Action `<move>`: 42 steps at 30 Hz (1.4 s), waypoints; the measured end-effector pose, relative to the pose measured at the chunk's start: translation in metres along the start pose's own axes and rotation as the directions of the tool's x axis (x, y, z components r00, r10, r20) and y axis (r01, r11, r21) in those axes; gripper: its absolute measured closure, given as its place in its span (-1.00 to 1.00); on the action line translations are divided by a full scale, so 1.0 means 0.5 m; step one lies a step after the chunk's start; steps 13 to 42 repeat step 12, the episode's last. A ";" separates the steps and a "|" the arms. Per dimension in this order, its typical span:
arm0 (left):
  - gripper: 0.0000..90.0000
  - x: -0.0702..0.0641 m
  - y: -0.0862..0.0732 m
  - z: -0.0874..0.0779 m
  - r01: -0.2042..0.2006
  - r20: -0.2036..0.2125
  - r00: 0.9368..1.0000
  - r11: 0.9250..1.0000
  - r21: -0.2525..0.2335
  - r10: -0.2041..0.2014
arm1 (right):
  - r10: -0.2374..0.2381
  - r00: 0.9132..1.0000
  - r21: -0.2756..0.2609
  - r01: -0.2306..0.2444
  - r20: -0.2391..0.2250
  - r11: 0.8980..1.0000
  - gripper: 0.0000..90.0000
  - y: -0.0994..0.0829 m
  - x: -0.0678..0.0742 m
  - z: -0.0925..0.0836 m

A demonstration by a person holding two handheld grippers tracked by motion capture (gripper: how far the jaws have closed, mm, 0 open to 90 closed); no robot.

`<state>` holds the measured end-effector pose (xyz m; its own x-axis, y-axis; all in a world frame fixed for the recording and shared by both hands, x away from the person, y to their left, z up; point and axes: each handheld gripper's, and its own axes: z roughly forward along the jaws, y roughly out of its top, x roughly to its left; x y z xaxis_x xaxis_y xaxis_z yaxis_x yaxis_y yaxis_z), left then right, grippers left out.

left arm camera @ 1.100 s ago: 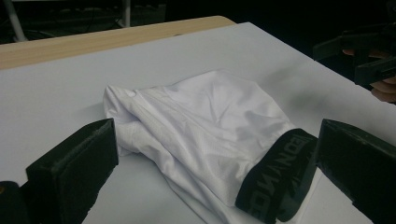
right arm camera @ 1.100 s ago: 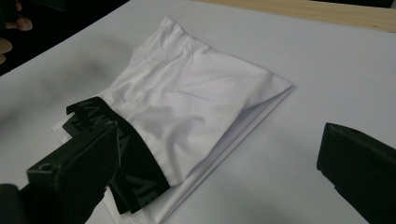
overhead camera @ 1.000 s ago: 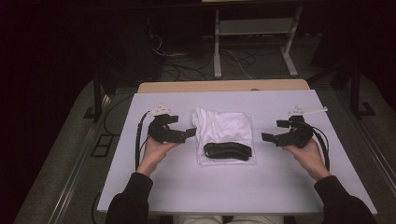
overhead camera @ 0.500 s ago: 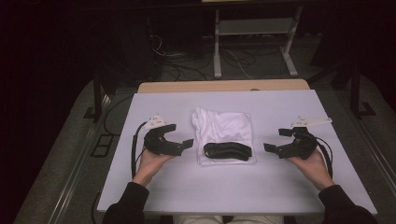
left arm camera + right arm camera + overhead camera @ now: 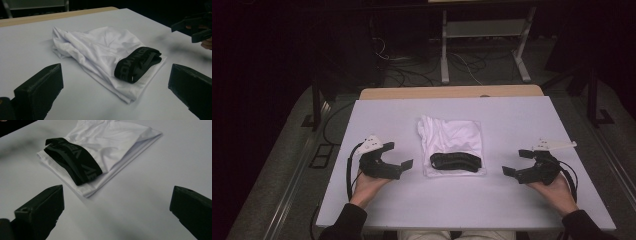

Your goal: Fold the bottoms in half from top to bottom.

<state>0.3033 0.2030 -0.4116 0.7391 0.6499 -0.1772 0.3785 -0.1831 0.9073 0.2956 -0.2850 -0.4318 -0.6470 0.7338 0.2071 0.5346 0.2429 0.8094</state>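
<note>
both tongs have drawn back toward the person's edge of the white bench (image 5: 512, 115) since a second ago. left tongs (image 5: 399, 156) and right tongs (image 5: 517, 162) gape wide, holding nothing. between them, apart from both, lies the folded white garment (image 5: 452, 142), black waistband (image 5: 455, 161) nearest the person. beyond the bench, a dark room with floor cables (image 5: 402, 60).

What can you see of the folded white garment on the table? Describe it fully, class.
The white garment looks like thin, soft cloth, folded into a rough rectangle with a black elastic waistband bearing faint lettering across its near end. The far end is rumpled, the near edges flat and layered. It lies on the white table, midway between the two open grippers; neither touches it.
</note>
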 end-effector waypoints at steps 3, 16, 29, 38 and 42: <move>-1.00 0.001 -0.018 -0.013 0.005 -0.009 1.000 1.000 -0.007 -0.005 | 0.004 1.000 0.000 -0.004 0.012 1.000 -1.00 -0.012 -0.002 -0.010; -1.00 0.010 -0.050 -0.022 0.041 -0.005 0.999 0.999 0.021 -0.041 | 0.005 1.000 0.009 -0.005 0.027 1.000 -1.00 -0.037 -0.003 -0.022; -1.00 0.010 -0.050 -0.022 0.041 -0.005 0.999 0.999 0.021 -0.041 | 0.005 1.000 0.009 -0.005 0.027 1.000 -1.00 -0.037 -0.003 -0.022; -1.00 0.010 -0.050 -0.022 0.041 -0.005 0.999 0.999 0.021 -0.041 | 0.005 1.000 0.009 -0.005 0.027 1.000 -1.00 -0.037 -0.003 -0.022; -1.00 0.010 -0.050 -0.022 0.041 -0.005 0.999 0.999 0.021 -0.041 | 0.005 1.000 0.009 -0.005 0.027 1.000 -1.00 -0.037 -0.003 -0.022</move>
